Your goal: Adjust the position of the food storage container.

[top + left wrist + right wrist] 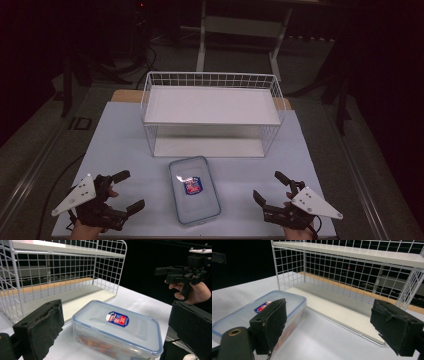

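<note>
Flanking a clear lidded container (194, 190) that lies on the bench (125, 145) just in front of a white two-tier wire rack (212, 112), the left gripper (129, 191) and right gripper (269, 189) hover on either side with jaws spread wide and holding nothing. By appearance this is the approach step, before any grasp, with the container untouched and its lid closed. A likely next move calls for both grippers to close inward on the container's long sides, level and evenly, for lifting toward the rack.
</note>
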Demonstrator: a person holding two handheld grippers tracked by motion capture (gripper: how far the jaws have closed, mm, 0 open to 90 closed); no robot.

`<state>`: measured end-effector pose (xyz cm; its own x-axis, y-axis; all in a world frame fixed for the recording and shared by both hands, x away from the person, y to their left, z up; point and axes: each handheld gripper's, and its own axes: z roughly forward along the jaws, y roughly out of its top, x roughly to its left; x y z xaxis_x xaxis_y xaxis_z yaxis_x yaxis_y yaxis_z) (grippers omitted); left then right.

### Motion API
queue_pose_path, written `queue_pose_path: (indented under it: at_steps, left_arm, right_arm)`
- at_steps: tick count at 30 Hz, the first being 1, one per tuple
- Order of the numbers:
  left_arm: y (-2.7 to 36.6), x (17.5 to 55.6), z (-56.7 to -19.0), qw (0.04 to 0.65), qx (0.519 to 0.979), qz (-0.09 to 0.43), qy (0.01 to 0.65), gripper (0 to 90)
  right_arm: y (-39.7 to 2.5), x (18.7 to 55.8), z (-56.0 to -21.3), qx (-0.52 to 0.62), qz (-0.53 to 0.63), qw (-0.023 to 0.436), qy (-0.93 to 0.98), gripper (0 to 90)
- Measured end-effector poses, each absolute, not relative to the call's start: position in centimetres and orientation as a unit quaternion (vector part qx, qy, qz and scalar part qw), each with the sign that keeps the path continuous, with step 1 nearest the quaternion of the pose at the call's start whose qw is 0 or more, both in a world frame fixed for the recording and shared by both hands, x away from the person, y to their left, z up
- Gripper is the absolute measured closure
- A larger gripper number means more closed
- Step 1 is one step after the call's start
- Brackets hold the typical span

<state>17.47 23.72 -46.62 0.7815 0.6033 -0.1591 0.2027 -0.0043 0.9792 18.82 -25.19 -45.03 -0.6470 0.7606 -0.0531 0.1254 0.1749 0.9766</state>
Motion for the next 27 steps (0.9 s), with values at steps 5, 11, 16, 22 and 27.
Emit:
queue_pose_path:
  at_steps: [5, 11, 16, 22, 27]
  left_arm:
    - [23.7, 17.4, -46.4, 0.645, 0.690, 0.152, 0.291, 0.0]
    - [23.6, 17.5, -45.8, 0.649, 0.690, 0.143, 0.287, 0.0]
    - [23.1, 17.4, -45.8, 0.635, 0.706, 0.127, 0.286, 0.3]
    - [23.3, 17.3, -45.9, 0.616, 0.733, 0.100, 0.271, 24.6]
    - [22.6, 17.6, -46.6, 0.573, 0.776, 0.068, 0.255, 55.9]
  right_arm:
    - [-25.2, 18.8, -44.9, 0.314, 0.562, 0.281, 0.712, 13.4]
    - [-25.7, 18.9, -44.5, 0.320, 0.562, 0.276, 0.711, 13.4]
    - [-26.2, 18.7, -44.5, 0.329, 0.562, 0.274, 0.708, 13.3]
    - [-26.6, 18.5, -44.2, 0.335, 0.569, 0.278, 0.698, 13.4]
    - [-26.5, 18.4, -44.2, 0.333, 0.570, 0.277, 0.698, 13.4]
